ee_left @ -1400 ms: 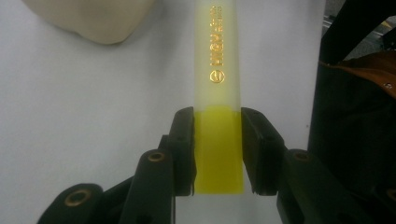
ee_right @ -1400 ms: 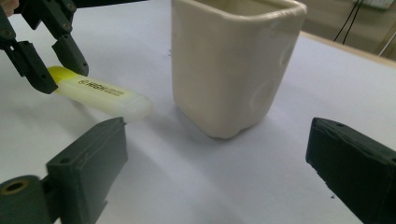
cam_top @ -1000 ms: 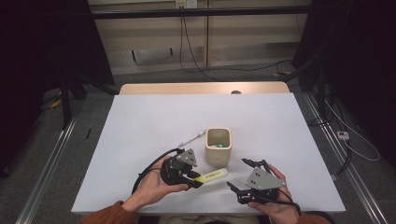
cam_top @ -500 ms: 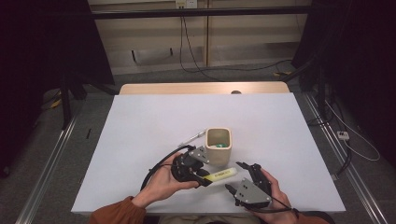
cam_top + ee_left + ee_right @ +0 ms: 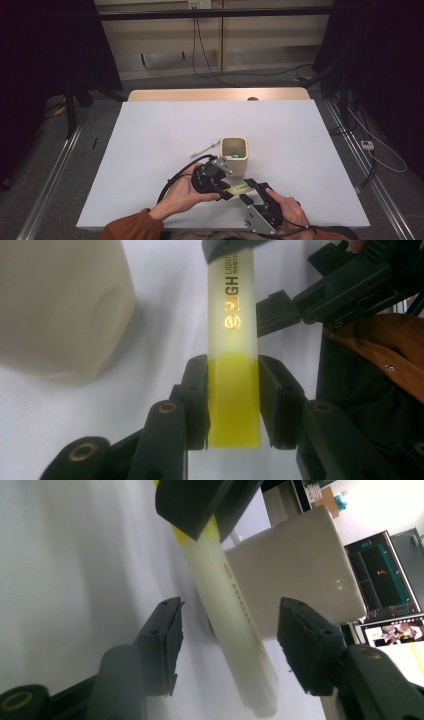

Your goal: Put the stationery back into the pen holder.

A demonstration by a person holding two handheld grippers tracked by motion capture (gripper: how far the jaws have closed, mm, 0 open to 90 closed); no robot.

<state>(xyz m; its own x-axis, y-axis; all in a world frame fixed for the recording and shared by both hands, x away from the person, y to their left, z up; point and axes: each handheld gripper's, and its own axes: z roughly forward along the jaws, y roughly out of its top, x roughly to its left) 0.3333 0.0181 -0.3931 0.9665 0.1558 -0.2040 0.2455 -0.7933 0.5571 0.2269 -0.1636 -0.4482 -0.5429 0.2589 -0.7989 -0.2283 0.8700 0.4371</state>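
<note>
Near the table's [image 5: 150, 150] front edge, both hands reach in close together, just before the cup [image 5: 234, 152]. Left gripper [image 5: 232, 400] is clamped on the highlighter's [image 5: 233, 340] yellow end. Right gripper [image 5: 227, 645] has just been closing; its jaws flank the pale barrel without touching it.

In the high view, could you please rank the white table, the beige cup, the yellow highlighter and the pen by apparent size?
1. White table, by far the largest.
2. Beige cup.
3. Yellow highlighter, partly hidden by the grippers, so its place is unsure.
4. Pen, about as long but thinner.
</note>
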